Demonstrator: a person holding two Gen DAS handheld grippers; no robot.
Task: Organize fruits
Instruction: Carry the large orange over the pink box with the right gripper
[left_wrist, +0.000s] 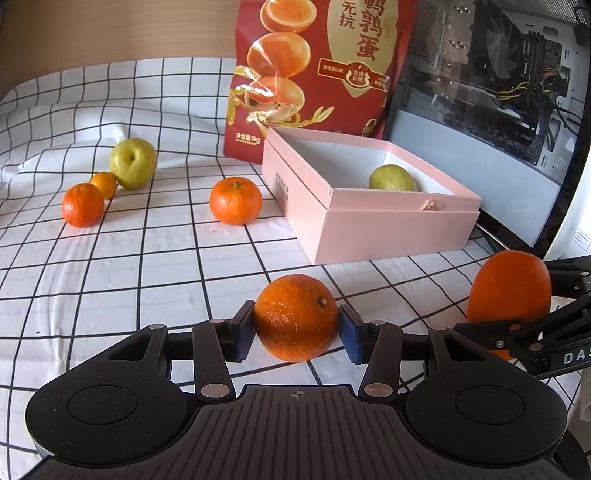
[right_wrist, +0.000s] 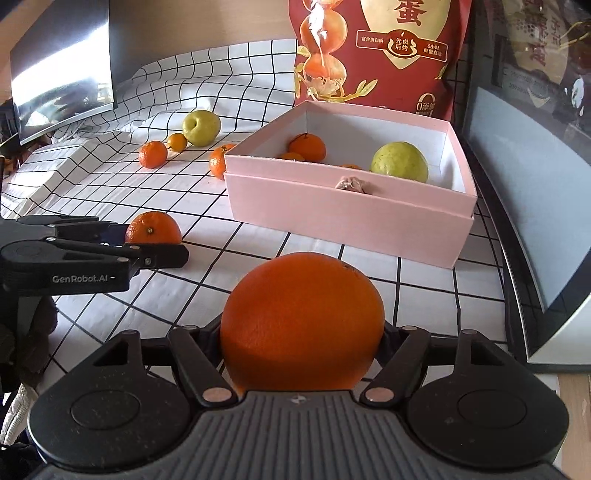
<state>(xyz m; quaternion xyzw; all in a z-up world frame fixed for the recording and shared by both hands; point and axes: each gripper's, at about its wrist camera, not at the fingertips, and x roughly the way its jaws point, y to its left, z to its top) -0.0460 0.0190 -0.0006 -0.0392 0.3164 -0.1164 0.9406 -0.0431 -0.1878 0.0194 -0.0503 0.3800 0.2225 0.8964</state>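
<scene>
My left gripper (left_wrist: 295, 328) is shut on a small mandarin (left_wrist: 295, 317), held just above the checked cloth; it also shows in the right wrist view (right_wrist: 153, 228). My right gripper (right_wrist: 303, 332) is shut on a large orange (right_wrist: 303, 317), which shows at the right edge of the left wrist view (left_wrist: 509, 288). The pink box (left_wrist: 388, 225) stands ahead and holds a green guava (right_wrist: 399, 161) and some mandarins (right_wrist: 307, 146). On the cloth lie a mandarin (left_wrist: 235, 201), two smaller ones (left_wrist: 82, 205) and a green guava (left_wrist: 133, 163).
A red snack bag (left_wrist: 314, 70) stands behind the box. A computer case with a glass side (left_wrist: 491, 103) stands to the right of the box. A dark monitor (right_wrist: 62, 66) is at the far left. The checked cloth (left_wrist: 110, 277) is rumpled at the back left.
</scene>
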